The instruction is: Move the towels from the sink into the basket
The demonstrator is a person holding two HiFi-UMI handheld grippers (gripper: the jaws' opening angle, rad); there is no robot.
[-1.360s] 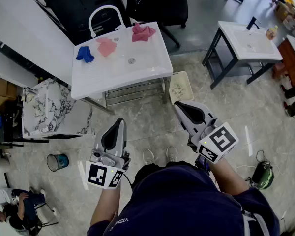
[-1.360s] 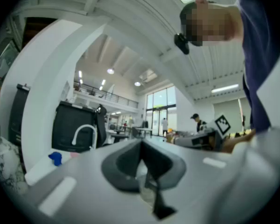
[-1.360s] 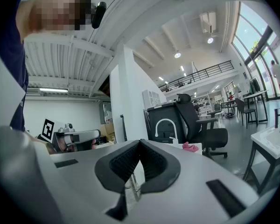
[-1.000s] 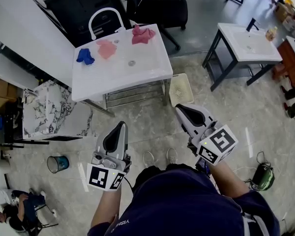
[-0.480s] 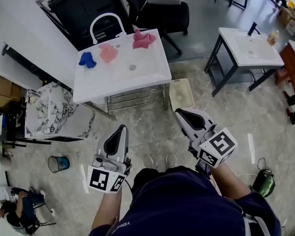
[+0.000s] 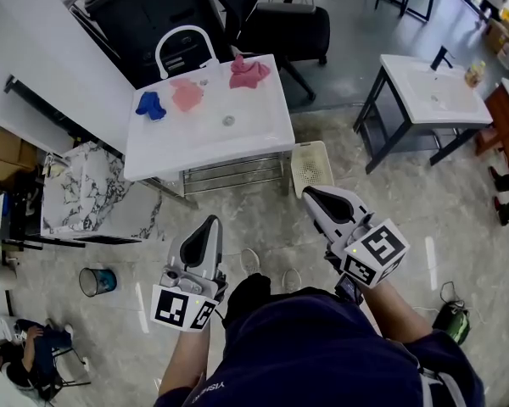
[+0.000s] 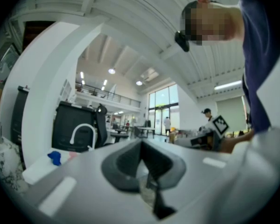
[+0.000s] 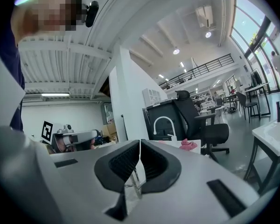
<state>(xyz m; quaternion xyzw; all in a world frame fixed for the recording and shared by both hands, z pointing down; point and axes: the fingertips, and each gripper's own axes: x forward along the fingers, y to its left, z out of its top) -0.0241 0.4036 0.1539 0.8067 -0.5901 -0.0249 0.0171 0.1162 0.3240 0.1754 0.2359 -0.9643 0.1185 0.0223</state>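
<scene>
Towels are laid along the back of the sink (image 6: 208,134): a blue towel (image 6: 149,105) at its left, a pale pink towel (image 6: 187,95) by the faucet (image 6: 185,34), a deep pink towel (image 6: 248,72) at its right corner. The basket (image 6: 310,164) is set on the floor by the sink's front right leg. The left gripper (image 6: 209,221) and right gripper (image 6: 310,193) are held well short of the sink, jaws together on nothing. If the jaws are not parted in time, cloth may be shoved across the slick basin; the faucet may be struck, or a towel dropped beside the low basket.
</scene>
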